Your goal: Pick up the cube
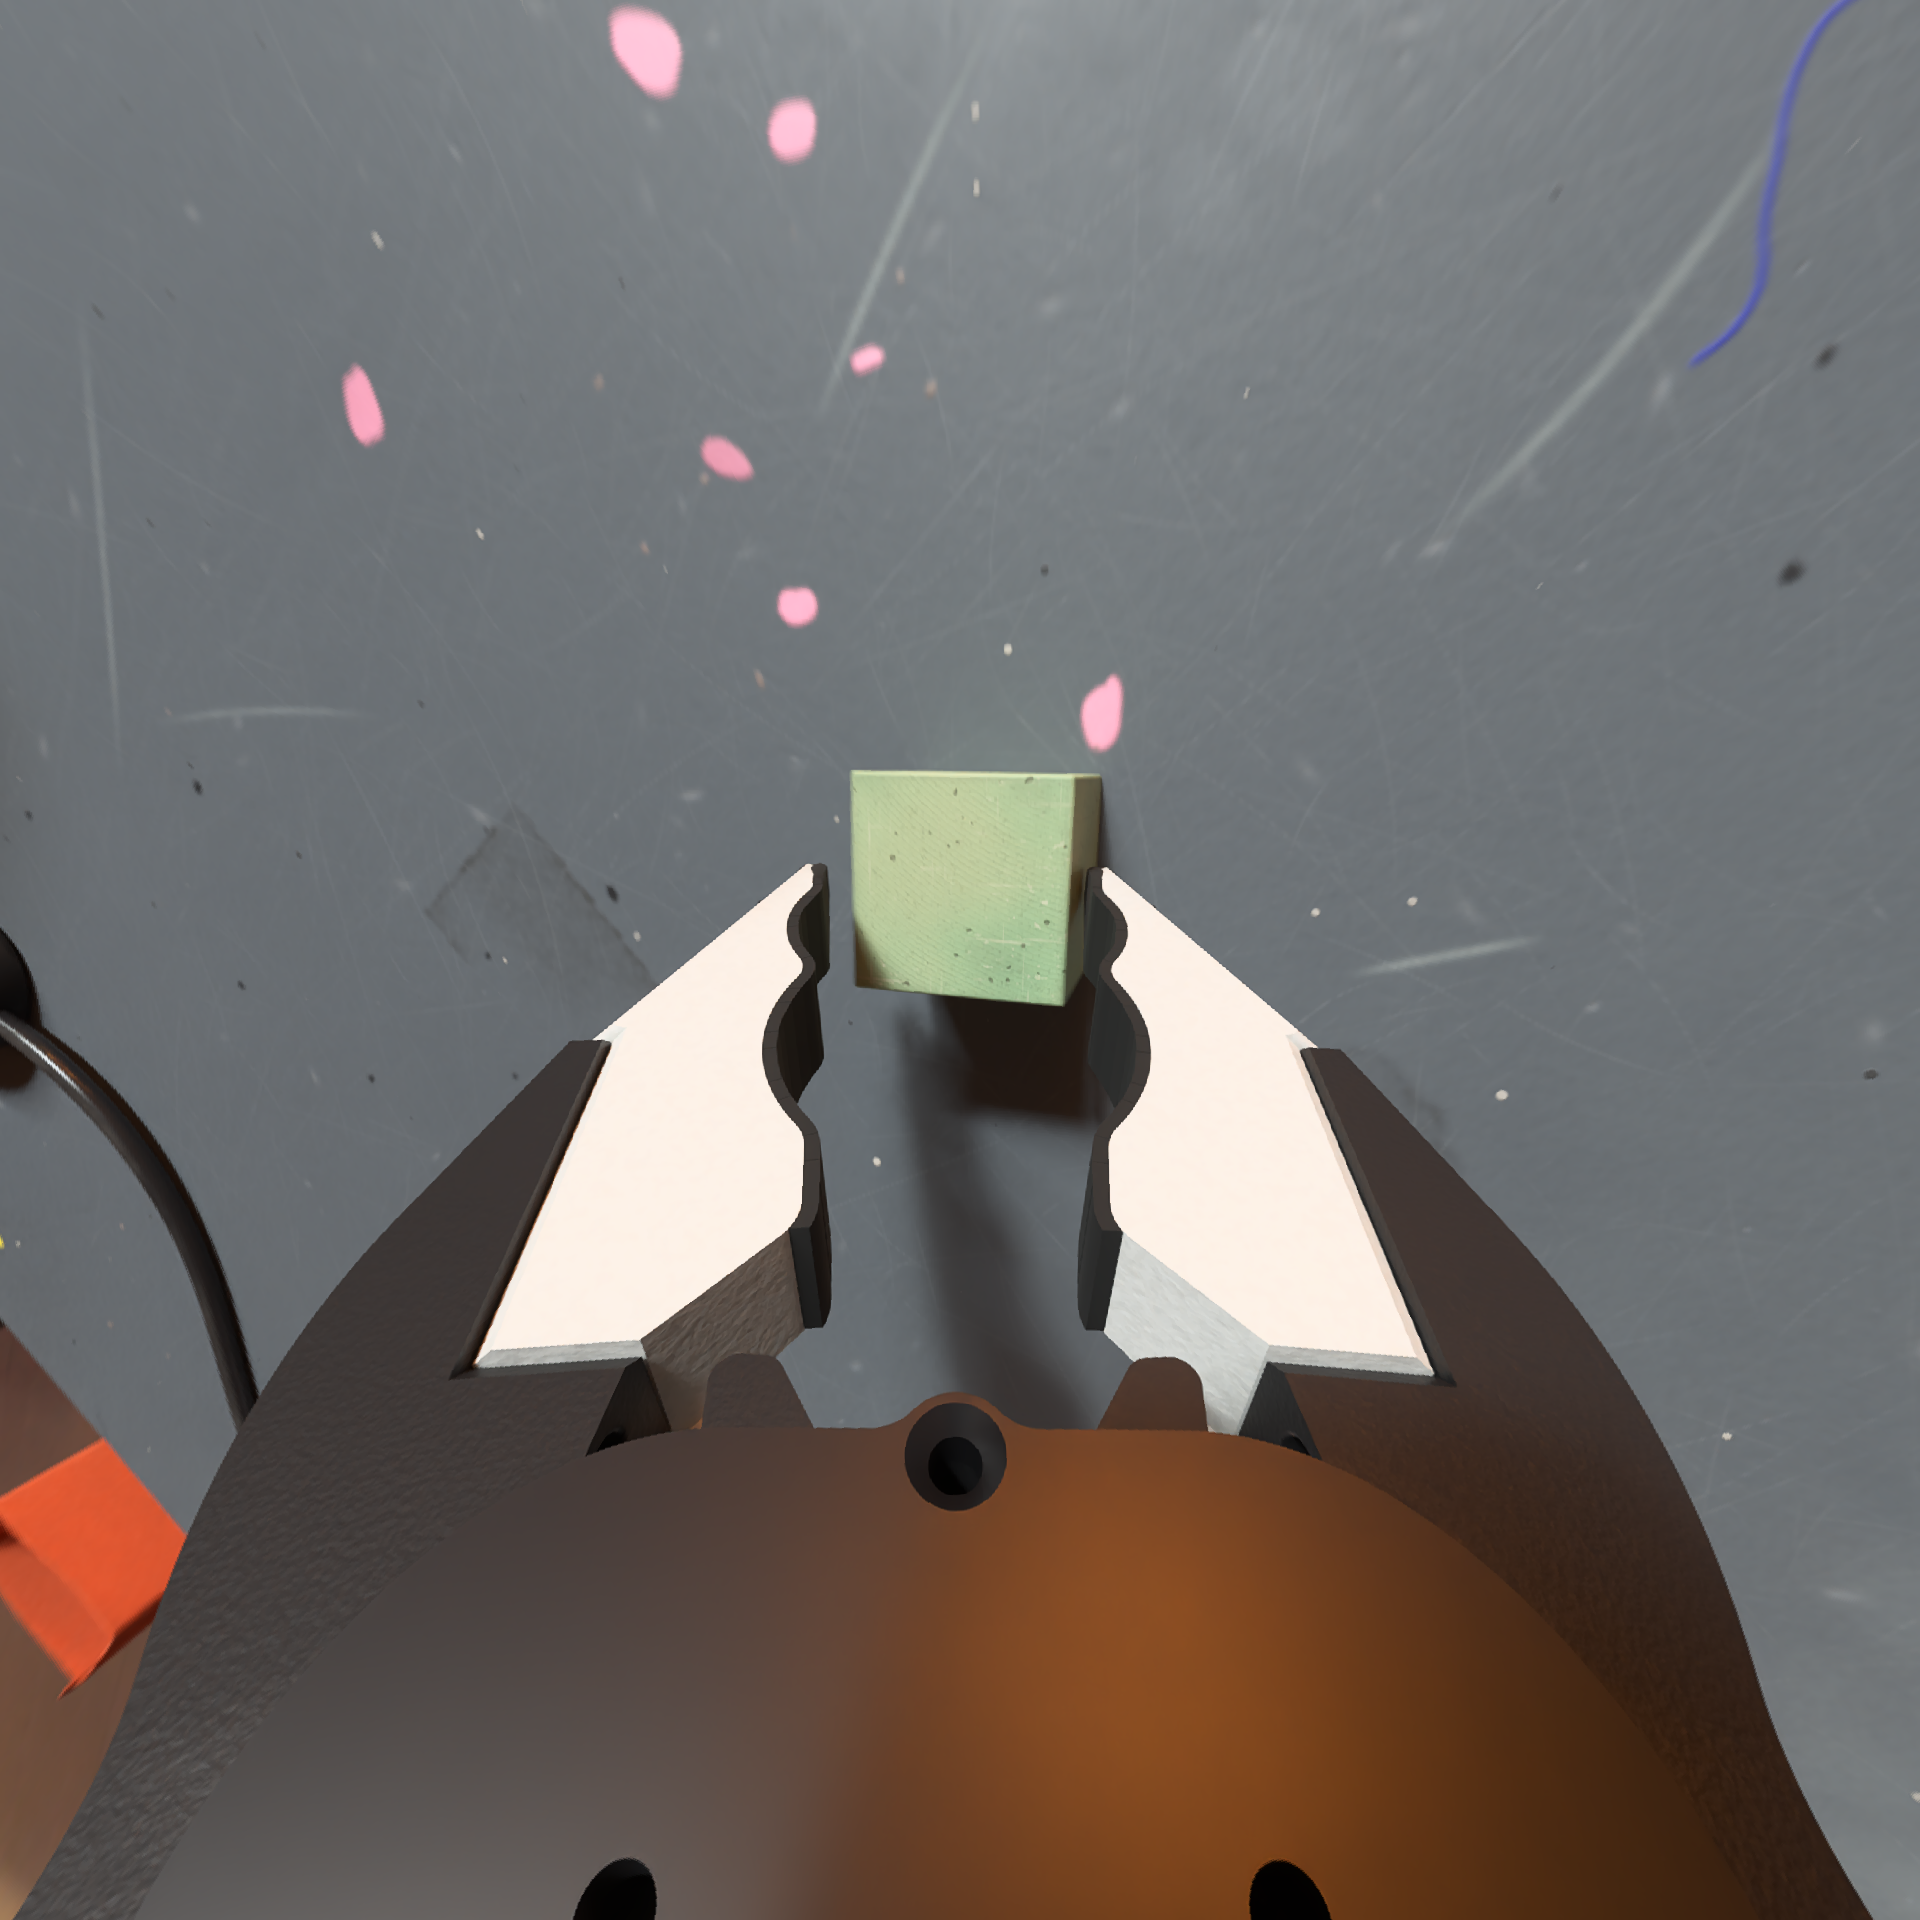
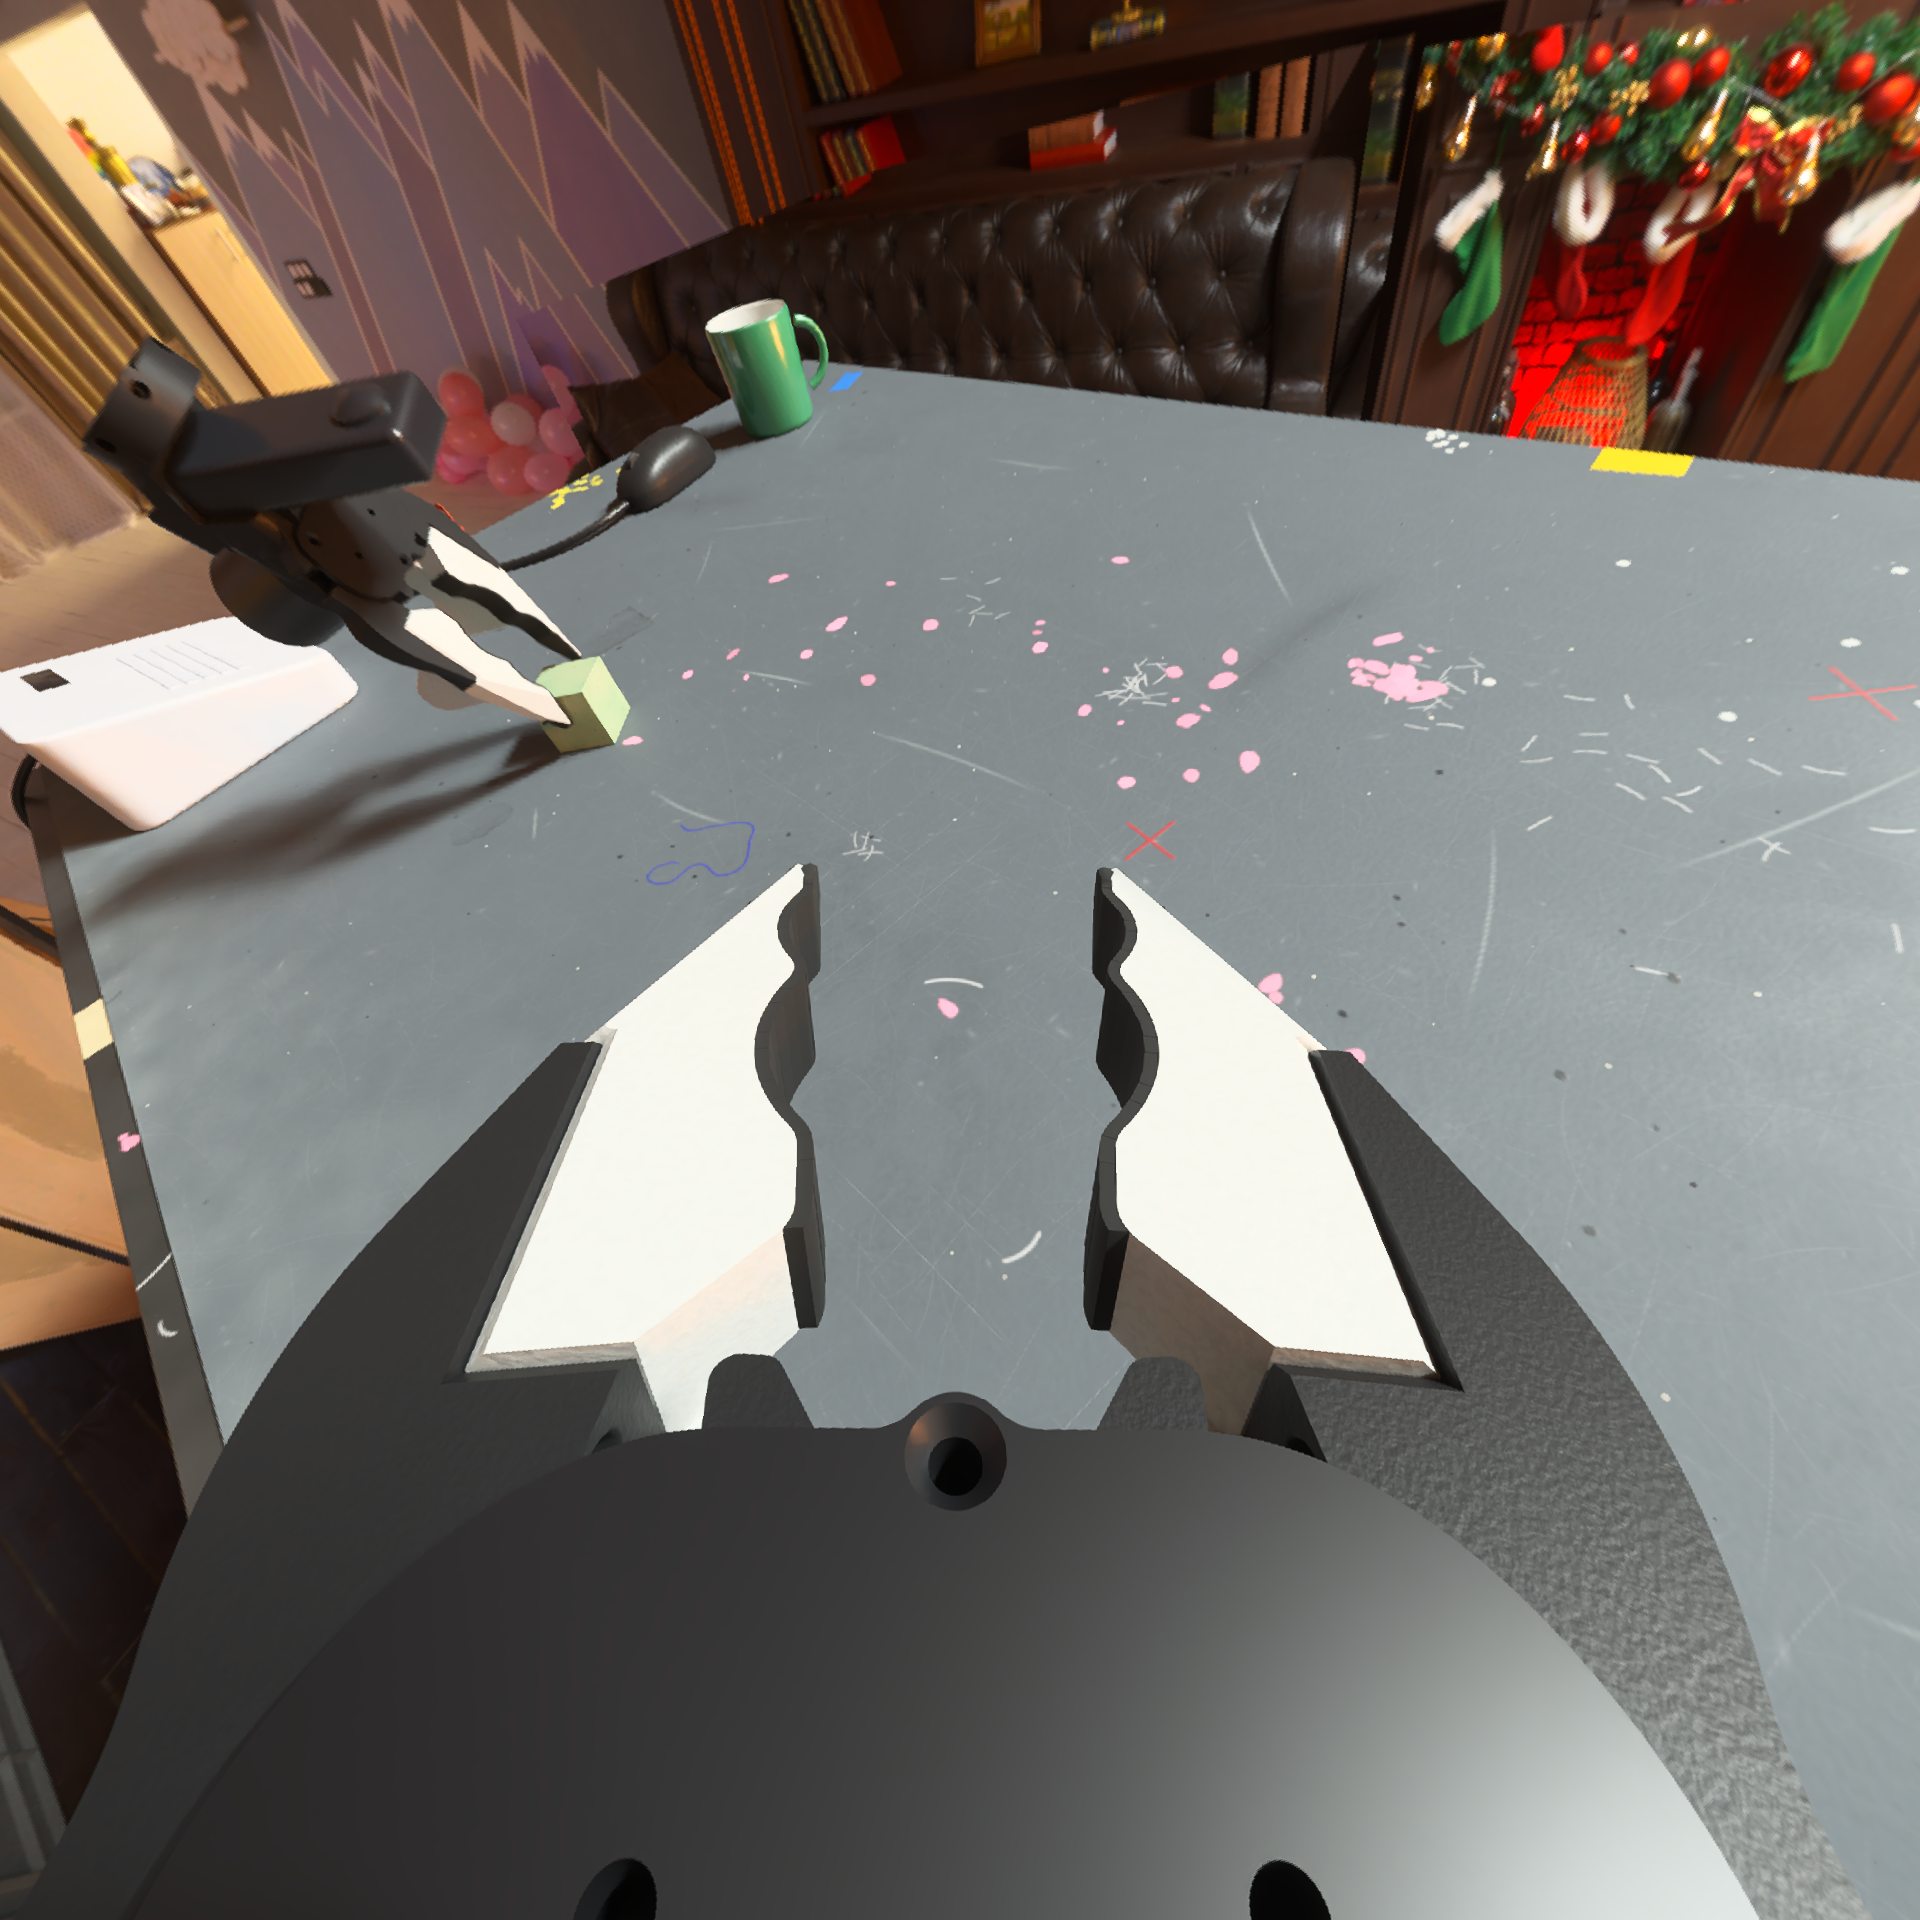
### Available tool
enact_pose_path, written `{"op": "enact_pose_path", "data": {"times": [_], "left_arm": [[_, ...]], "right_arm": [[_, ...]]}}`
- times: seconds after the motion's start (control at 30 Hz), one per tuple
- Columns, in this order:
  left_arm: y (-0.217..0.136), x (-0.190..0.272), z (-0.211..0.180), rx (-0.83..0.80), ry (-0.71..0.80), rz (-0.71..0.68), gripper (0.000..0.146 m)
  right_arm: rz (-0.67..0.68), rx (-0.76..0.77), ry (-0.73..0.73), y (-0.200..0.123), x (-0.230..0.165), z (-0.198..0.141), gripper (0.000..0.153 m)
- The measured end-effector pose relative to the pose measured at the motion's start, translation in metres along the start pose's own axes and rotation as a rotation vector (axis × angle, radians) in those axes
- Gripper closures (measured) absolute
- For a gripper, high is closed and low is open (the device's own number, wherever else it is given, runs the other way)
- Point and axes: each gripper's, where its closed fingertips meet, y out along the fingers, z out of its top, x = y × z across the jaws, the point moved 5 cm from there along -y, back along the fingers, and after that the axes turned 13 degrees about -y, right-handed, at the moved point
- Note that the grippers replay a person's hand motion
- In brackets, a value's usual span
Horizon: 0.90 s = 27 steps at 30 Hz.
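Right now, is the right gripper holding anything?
No: in its own wrist view the right gripper is open over bare grey table, while the green cube sits far off at the left gripper.

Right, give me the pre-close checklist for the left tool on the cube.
1. Left tool open: ok, jaws spread wider than the cube.
2. Cube between the fingertips: ok; a finger flanks each side.
3. Centering: not ok, cube sits nearer the right finger, gap on the left.
4. Cube resting on the table: ok.
5. Finger depth past the cube's middle: cannot tell.
6. Right tool clear of the grasp: ok, open, empty and far off.
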Motion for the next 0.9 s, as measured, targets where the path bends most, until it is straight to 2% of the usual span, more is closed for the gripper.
{"op": "enact_pose_path", "data": {"times": [0.23, 0.37, 0.5, 0.63, 0.9], "left_arm": [[0.005, -0.002, -0.003, -0.088, -0.038, 0.018, 0.099], [-0.003, -0.008, 0.005, -0.023, -0.085, 0.017, 0.099], [-0.038, -0.009, 0.025, 0.209, -0.110, 0.033, 0.099], [-0.067, 0.015, 0.041, 0.473, -0.070, -0.007, 0.099], [-0.068, 0.040, 0.030, 0.868, -0.151, -0.037, 0.099]], "right_arm": [[-0.019, 0.033, -0.016, -0.011, -0.002, 0.006, 0.100], [-0.011, 0.033, -0.002, -0.010, 0.000, 0.004, 0.101], [0.055, 0.021, 0.022, 0.000, -0.004, 0.000, 0.100], [0.136, -0.018, 0.026, 0.020, -0.015, -0.007, 0.100], [0.253, -0.104, -0.015, 0.052, -0.043, -0.021, 0.099]]}}
